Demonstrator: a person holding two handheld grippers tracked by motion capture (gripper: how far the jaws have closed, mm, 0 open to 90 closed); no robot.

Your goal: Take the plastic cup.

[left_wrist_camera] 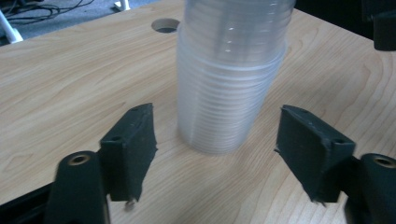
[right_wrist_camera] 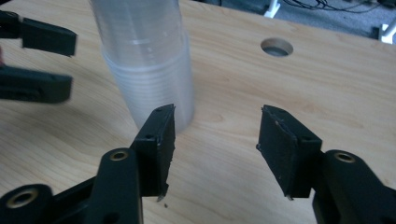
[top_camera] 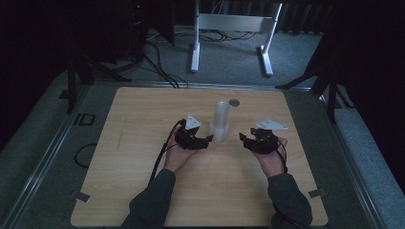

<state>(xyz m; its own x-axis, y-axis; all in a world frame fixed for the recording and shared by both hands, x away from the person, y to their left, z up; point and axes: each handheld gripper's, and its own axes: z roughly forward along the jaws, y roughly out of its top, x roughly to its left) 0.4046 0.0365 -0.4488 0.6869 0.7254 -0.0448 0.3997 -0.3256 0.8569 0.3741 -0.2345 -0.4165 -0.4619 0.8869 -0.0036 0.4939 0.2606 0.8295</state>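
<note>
Two grippers, one stack: we flank a tall stack of clear plastic cups (top_camera: 221, 121) standing upright near the middle of the wooden surface (top_camera: 143, 191), its long axis vertical.
Stack, make and shape: thin see-through plastic, nested rims forming fine ribs round the wider lower part, a narrower smooth column rising above; in the left gripper view (left_wrist_camera: 229, 88) it rests flat on the wood.
Key relation: the stack lies between our two hands, just beside the left gripper (top_camera: 207, 140) and farther from the right gripper (top_camera: 246, 139), so we judge the left the nearer for any grasp.
Left gripper: jaws parted wide and holding nothing, the stack's base straight ahead between them but untouched.
Right gripper: jaws likewise apart and empty; in its own view the stack (right_wrist_camera: 149, 70) stands ahead and off to the left jaw's side.
Surface: pale wood grain, matt, with a round hole (top_camera: 233, 101) just behind the stack.
</note>
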